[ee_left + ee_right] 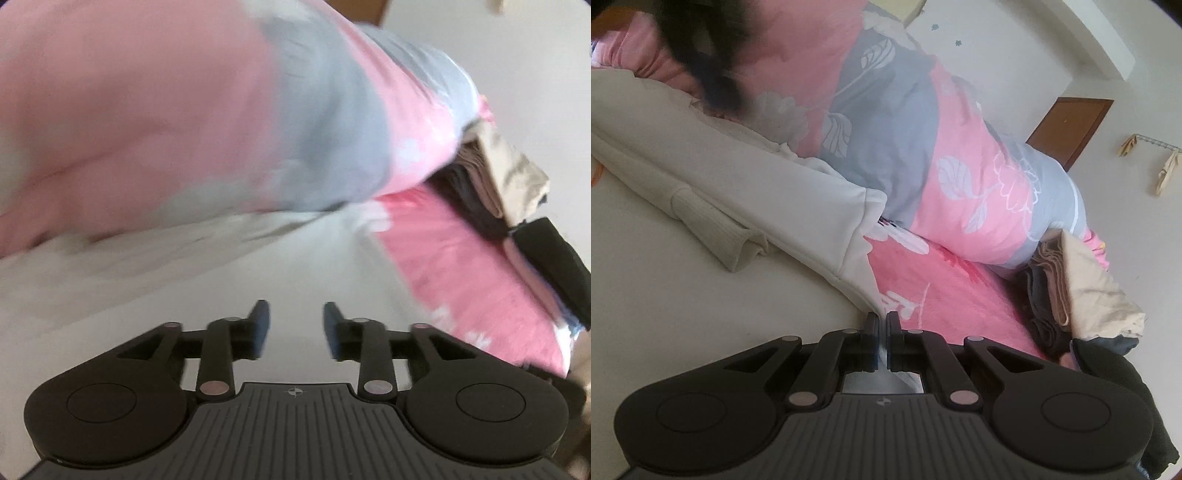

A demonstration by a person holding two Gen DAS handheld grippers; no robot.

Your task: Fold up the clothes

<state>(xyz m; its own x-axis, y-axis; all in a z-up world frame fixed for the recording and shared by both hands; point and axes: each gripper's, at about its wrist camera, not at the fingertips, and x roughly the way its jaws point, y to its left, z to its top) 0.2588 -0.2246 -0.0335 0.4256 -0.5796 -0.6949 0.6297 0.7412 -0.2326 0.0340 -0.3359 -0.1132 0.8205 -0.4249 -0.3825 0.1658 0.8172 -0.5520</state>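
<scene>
Your right gripper (882, 325) is clamped tight on the hem corner of the white sweatshirt (746, 184); a sliver of white cloth shows pinched between the two pads, which stand almost together. The garment spreads away from that corner up and to the left across the bed, with a ribbed cuff (713, 229) of one sleeve folded over on top of the body, its open end crumpled. Beneath the hem edge, to the right of your grip, lies the pink floral bedsheet (960, 295). Behind the sweatshirt a pink and grey flowered quilt (923, 147) is bunched into a long roll. To the right, just beside the quilt's end, sits a stack of folded clothes (1082, 288), beige on top and dark pieces below. A blurred dark shape (701, 55) hangs over the upper left; you cannot tell from here what it is. A brown door (1071, 125) shows in the white wall beyond.

Your left gripper (295, 328) has its jaws apart, nothing between the blue pads (260, 328). It hangs over the white fabric (221, 273) of the sweatshirt without pinching it. That view is badly smeared; the quilt (184, 110) fills the top, the pink sheet (461, 266) runs down the right, and the clothes stack (509, 177) sits at the far right edge.
</scene>
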